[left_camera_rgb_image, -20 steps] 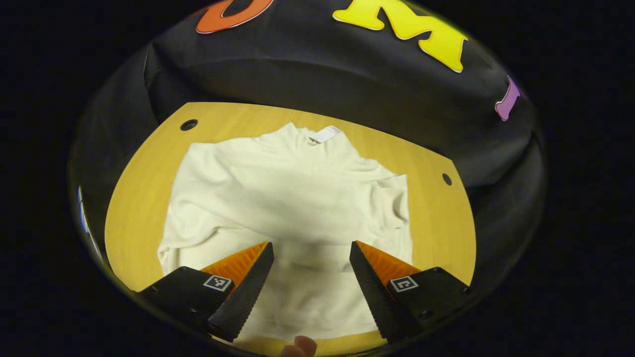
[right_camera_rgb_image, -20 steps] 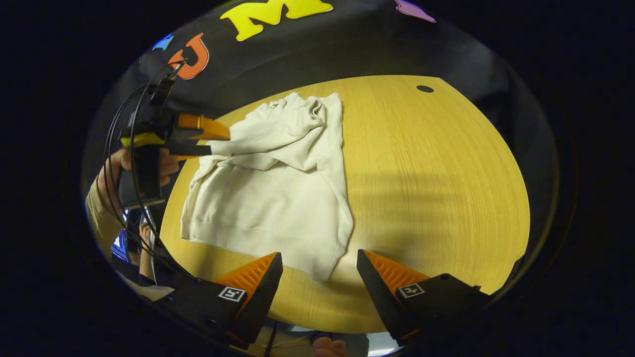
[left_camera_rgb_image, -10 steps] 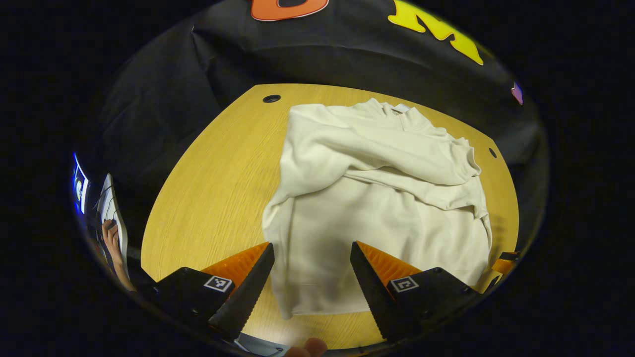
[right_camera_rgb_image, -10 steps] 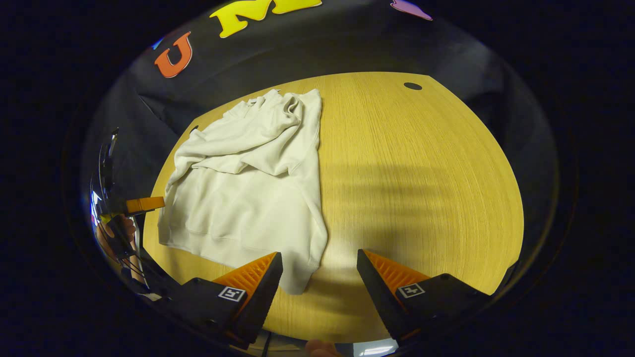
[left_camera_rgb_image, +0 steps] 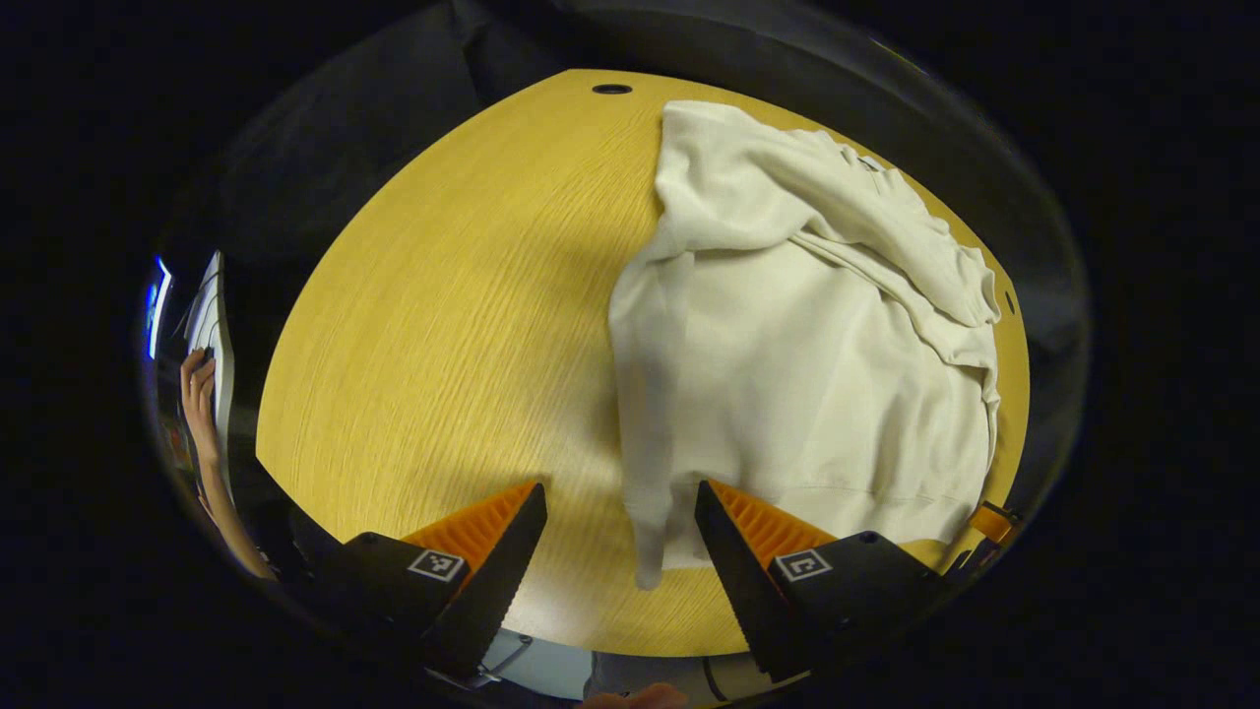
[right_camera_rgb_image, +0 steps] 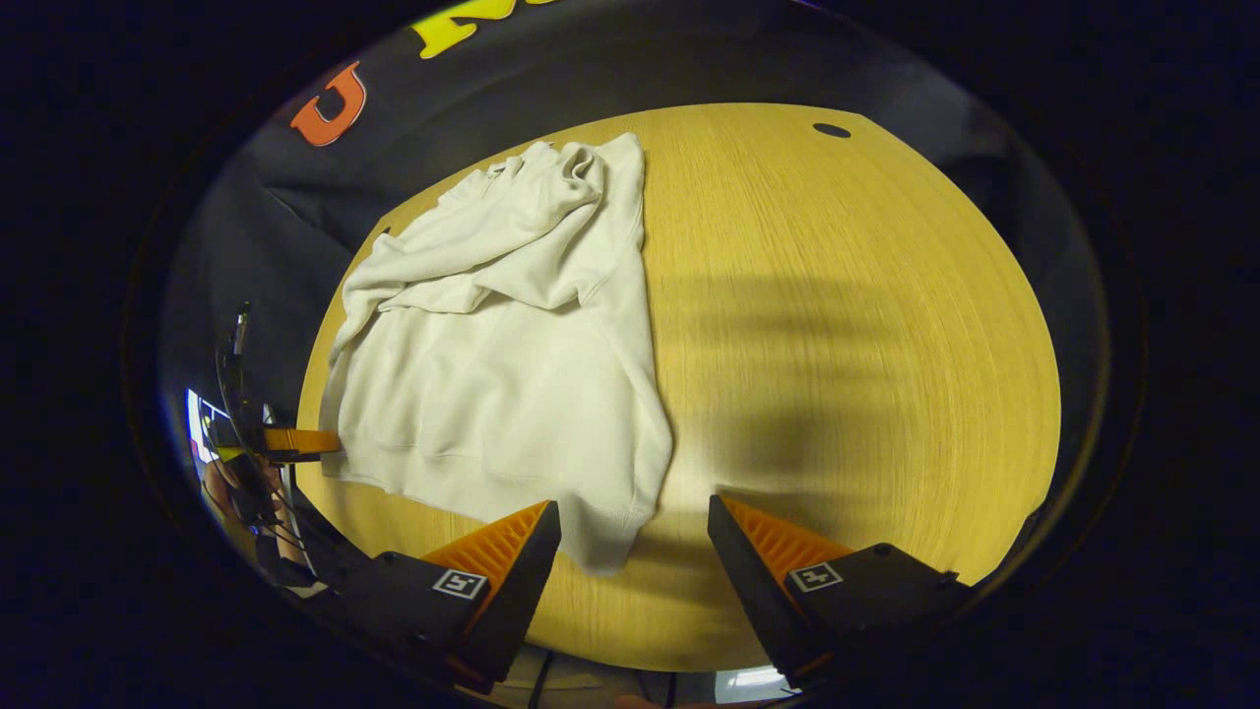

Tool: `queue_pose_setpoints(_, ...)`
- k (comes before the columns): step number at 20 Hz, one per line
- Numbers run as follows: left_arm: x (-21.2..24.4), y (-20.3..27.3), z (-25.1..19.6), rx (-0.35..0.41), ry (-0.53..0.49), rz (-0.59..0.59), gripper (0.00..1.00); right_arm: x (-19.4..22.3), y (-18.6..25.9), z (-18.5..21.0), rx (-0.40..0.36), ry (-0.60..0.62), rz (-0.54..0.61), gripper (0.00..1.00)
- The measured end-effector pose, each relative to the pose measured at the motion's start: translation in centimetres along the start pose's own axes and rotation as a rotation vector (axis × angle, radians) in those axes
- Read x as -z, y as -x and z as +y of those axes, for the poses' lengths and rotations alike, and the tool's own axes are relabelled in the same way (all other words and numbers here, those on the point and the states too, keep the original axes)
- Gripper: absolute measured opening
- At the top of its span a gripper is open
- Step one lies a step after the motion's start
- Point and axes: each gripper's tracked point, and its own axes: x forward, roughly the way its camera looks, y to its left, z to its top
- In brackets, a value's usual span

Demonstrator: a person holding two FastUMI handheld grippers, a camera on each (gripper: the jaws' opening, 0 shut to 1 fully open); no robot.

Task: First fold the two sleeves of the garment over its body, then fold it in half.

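Cream sweatshirt [left_camera_rgb_image: 807,364] lies sleeves-folded on my wooden table [left_camera_rgb_image: 443,325], both my left gripper [left_camera_rgb_image: 620,537] and right gripper [right_camera_rgb_image: 635,551] spread apart, empty.

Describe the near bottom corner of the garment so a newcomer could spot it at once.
Start at the yellow wooden table, then find the cream garment lying on it with its sleeves folded across the body. Its near corner droops into a soft point between the right tool fingers, unlike the flat hem beside it.
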Motion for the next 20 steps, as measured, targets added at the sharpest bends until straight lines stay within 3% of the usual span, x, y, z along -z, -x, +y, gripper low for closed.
queue_pose_setpoints(2, 1.4, 1.7, -0.5, 0.002, -0.011, 0.046, 0.94, 0.2, -0.3, 0.0, 0.002, -0.021, 0.024, 0.95)
queue_pose_setpoints(3, 1.9, 2.5, -1.3, 0.028, -0.026, 0.066, 0.94, 0.1, -0.5, -0.1, 0.001, -0.037, 0.039, 0.89)
queue_pose_setpoints(4, 2.8, 3.5, -1.9, 0.048, -0.036, 0.099, 0.92, 0.0, -0.6, 0.1, -0.015, -0.057, 0.053, 0.95)
queue_pose_setpoints(5, 3.5, 4.3, -2.3, 0.054, -0.052, 0.127, 0.87, -0.1, -0.9, 0.4, -0.036, -0.077, 0.068, 0.89)
queue_pose_setpoints(7, 4.8, 6.2, -2.9, 0.073, -0.085, 0.172, 0.87, -0.3, -1.4, 0.7, -0.073, -0.112, 0.107, 0.89)
queue_pose_setpoints(8, 5.5, 7.2, -3.3, 0.09, -0.092, 0.189, 0.86, -0.5, -1.5, 1.1, -0.109, -0.129, 0.12, 0.94)
queue_pose_setpoints(9, 6.1, 8.3, -3.8, 0.116, -0.093, 0.202, 0.85, -0.4, -1.5, 1.8, -0.155, -0.151, 0.151, 0.88)
queue_pose_setpoints(11, 7.4, 10.5, -4.8, 0.165, -0.072, 0.221, 0.83, 0.0, -1.5, 2.8, -0.23, -0.211, 0.209, 0.93)
queue_pose_setpoints(12, 8.2, 11.7, -5.7, 0.195, -0.047, 0.231, 0.89, -0.1, -1.7, 3.2, -0.249, -0.248, 0.222, 0.88)
queue_pose_setpoints(13, 8.9, 12.9, -6.4, 0.212, -0.038, 0.237, 0.76, -0.2, -2.0, 3.3, -0.253, -0.267, 0.221, 0.93)
queue_pose_setpoints(16, 11.5, 16.4, -8.2, 0.211, -0.028, 0.251, 0.66, 0.0, -2.4, 3.0, -0.203, -0.255, 0.213, 0.83)
queue_pose_setpoints(17, 12.2, 17.7, -8.7, 0.188, -0.04, 0.245, 0.66, 0.1, -2.4, 3.1, -0.187, -0.227, 0.204, 0.75)
queue_pose_setpoints(18, 13.0, 18.9, -9.1, 0.166, -0.056, 0.242, 0.55, 0.4, -2.5, 3.1, -0.162, -0.184, 0.195, 0.74)
queue_pose_setpoints(20, 14.5, 21.5, -9.6, 0.113, -0.1, 0.238, 0.49, 0.7, -2.7, 3.2, -0.102, -0.098, 0.19, 0.72)
